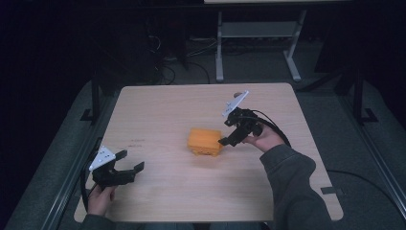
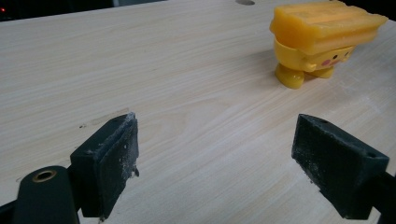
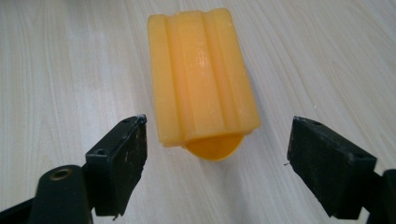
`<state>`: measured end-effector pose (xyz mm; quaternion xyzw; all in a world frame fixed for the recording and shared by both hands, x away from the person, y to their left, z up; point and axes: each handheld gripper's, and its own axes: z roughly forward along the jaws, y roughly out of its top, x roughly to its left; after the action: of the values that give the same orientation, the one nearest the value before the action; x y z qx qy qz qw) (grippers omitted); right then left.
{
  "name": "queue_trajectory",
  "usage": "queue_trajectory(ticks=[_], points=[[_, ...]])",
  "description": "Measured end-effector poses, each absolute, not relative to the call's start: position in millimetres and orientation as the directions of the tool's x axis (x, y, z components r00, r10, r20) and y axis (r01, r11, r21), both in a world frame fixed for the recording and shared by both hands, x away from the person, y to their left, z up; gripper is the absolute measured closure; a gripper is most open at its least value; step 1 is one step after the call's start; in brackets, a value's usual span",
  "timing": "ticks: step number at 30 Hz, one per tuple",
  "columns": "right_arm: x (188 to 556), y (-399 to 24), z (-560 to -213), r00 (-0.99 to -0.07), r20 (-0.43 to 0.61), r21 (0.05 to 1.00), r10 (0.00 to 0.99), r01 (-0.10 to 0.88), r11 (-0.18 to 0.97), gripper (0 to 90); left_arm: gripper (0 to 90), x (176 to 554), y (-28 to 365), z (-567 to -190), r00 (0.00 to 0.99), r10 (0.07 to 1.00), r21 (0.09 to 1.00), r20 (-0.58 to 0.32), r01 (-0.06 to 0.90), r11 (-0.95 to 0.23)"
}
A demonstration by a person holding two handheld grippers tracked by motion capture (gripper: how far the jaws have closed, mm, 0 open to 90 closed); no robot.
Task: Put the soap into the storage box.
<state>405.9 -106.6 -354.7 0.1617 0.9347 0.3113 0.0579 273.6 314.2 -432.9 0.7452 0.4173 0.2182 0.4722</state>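
An orange toy stands near the middle of the table; it has a flat ribbed top, short feet and a small painted face low on 1 side, seen in the left gripper view. The right gripper sits just beside the toy's right side in the high view, held by a hand in a grey sleeve; its 2 jaws are spread wide, with nothing between them; in the right gripper view the toy lies just ahead of the gap, its near end between the lines of the 2 jaws but touching neither. The left gripper is at the table's near left, well apart from the toy; its jaws are likewise spread and hold nothing, over bare wood.
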Motion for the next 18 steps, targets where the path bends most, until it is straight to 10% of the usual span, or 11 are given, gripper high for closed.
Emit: queue_trajectory(ticks=[18], points=[[397,-132,-353,-0.927,-0.001,0.606,0.374,0.297,0.738,19.6,14.1,274,314,-433,0.556,0.829,0.884,-0.064,0.417,-0.212]])
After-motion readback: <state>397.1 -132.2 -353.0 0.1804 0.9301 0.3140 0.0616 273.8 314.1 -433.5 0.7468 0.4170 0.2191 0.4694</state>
